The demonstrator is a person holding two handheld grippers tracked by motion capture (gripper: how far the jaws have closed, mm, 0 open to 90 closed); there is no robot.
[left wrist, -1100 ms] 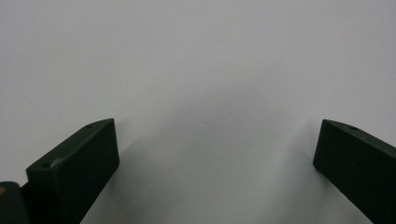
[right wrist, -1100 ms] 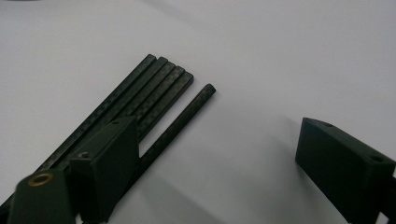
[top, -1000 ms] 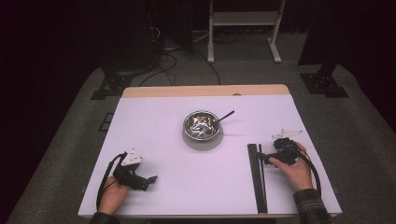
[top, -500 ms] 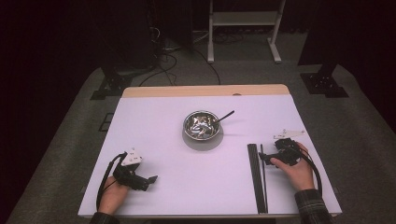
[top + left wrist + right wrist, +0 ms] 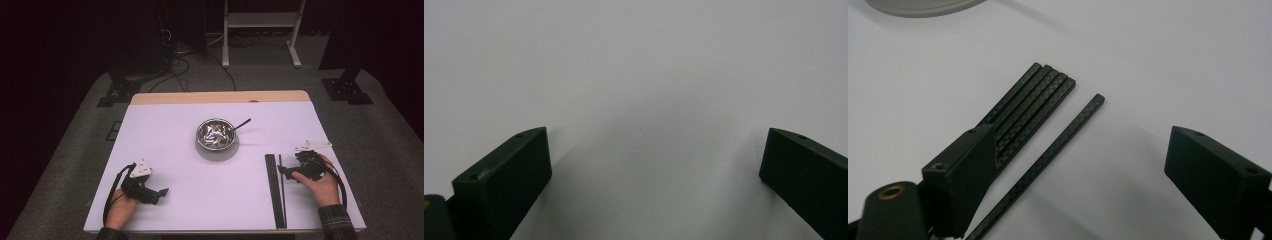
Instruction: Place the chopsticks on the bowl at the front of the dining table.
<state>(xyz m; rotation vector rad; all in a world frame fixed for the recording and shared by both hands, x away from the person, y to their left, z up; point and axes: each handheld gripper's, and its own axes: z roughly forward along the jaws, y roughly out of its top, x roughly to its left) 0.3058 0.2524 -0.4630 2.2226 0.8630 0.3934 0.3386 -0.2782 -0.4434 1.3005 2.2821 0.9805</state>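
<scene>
Several black carbon-fibre rods (image 5: 272, 190) lie side by side near the table's right front, running front to back. In the right gripper view this bundle (image 5: 1033, 102) lies just past the left jaw, and one single rod (image 5: 1063, 135) lies apart from it, running between the two jaws. My right gripper (image 5: 283, 171) (image 5: 1088, 170) is open low over that single rod, and I cannot tell if it touches. My left gripper (image 5: 163, 191) (image 5: 654, 175) rests open at the front left over bare white table, with nothing between its fingers.
A metal bowl (image 5: 216, 134) stands mid-table on a grey round mat, with a dark utensil handle (image 5: 241, 124) sticking out to the right. The mat's edge (image 5: 923, 6) appears in the right gripper view. A wooden strip (image 5: 220, 97) borders the table's far edge.
The right hand has shifted very slightly along the rods. The left hand and gripper have stayed still.
</scene>
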